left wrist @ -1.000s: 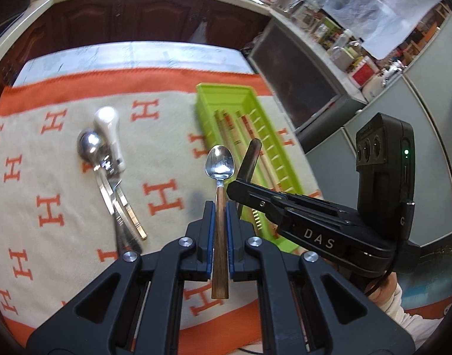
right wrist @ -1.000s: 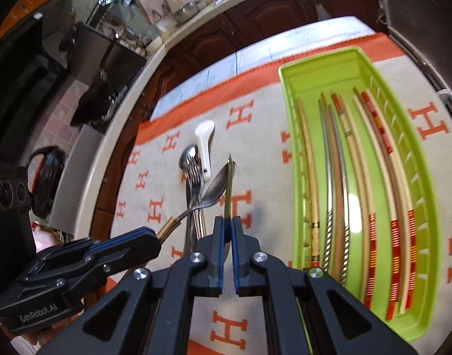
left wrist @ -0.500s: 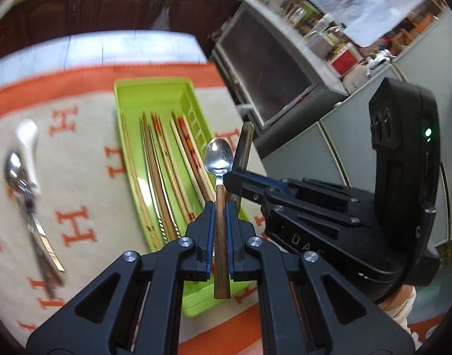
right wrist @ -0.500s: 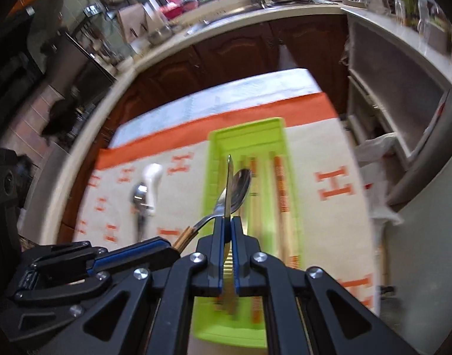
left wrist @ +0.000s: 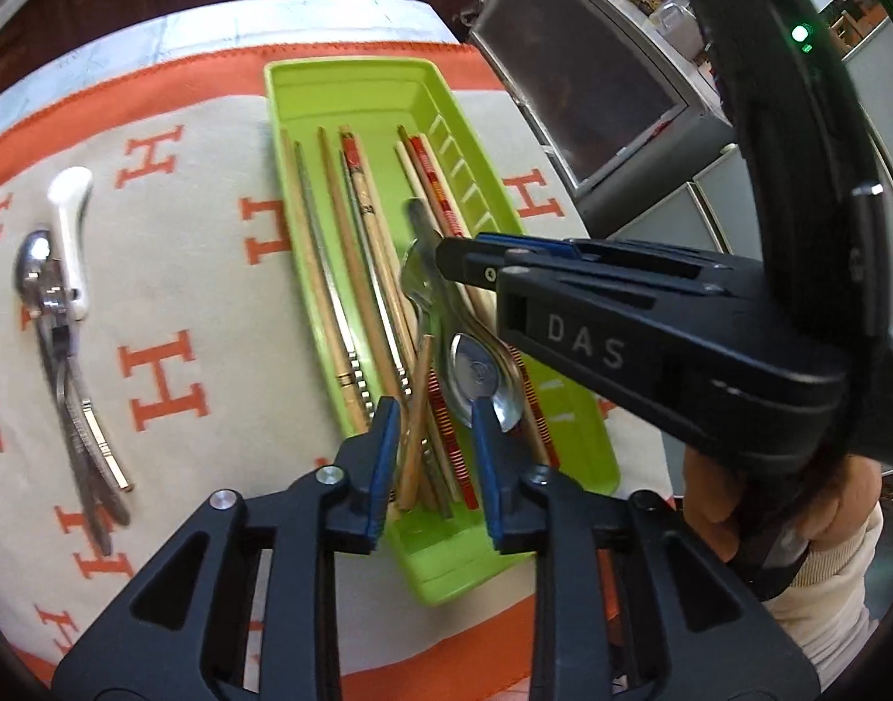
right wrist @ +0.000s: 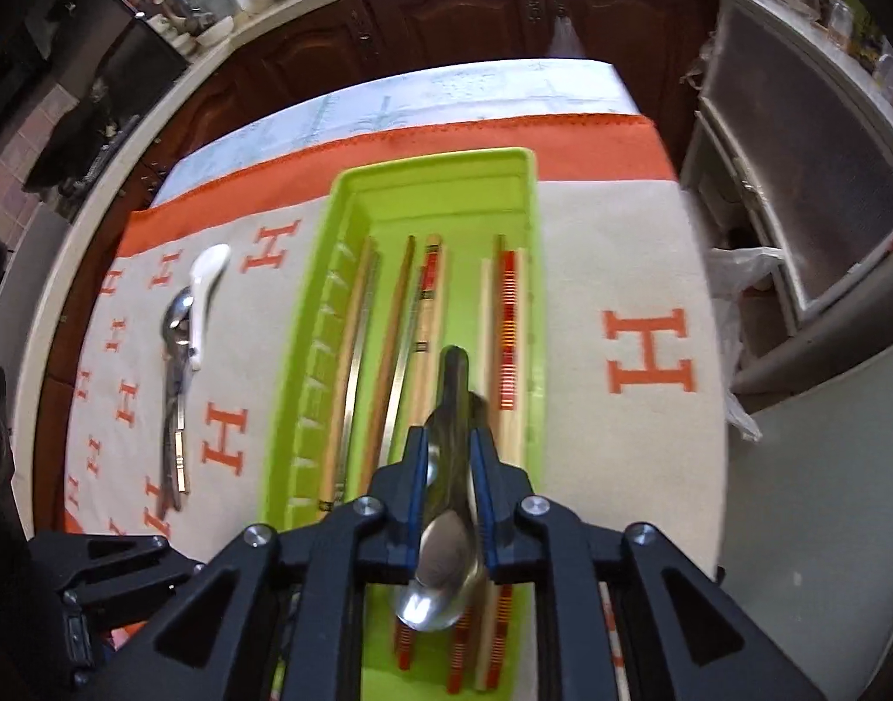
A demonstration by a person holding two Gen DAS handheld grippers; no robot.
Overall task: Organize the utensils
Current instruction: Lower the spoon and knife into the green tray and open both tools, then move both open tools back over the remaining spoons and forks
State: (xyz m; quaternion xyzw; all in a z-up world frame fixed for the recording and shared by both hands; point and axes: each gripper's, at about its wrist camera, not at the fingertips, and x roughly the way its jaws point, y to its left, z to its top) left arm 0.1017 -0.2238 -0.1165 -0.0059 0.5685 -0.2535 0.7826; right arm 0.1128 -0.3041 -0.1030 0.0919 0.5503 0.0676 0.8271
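Observation:
A lime-green tray (left wrist: 353, 76) (right wrist: 353, 198) on the orange-and-cream cloth holds several chopsticks (left wrist: 329, 292) (right wrist: 508, 315). My left gripper (left wrist: 435, 426) is open just above the tray's near end; a wooden-handled spoon (left wrist: 481, 374) lies in the tray between its fingers. My right gripper (right wrist: 449, 455) is open over the tray, and a steel utensil (right wrist: 452, 403) lies between its fingers on the chopsticks. It shows in the left wrist view (left wrist: 446, 263) reaching in from the right.
A white ceramic spoon (left wrist: 72, 222) (right wrist: 204, 286) and several steel utensils (left wrist: 78, 397) (right wrist: 175, 420) lie in a pile on the cloth left of the tray. Dark cabinets and a counter edge lie beyond the table; a grey appliance stands to the right.
Both grippers moved over the green tray and opened. The spoon left the left gripper and the steel utensil left the right one; both now lie in the tray.

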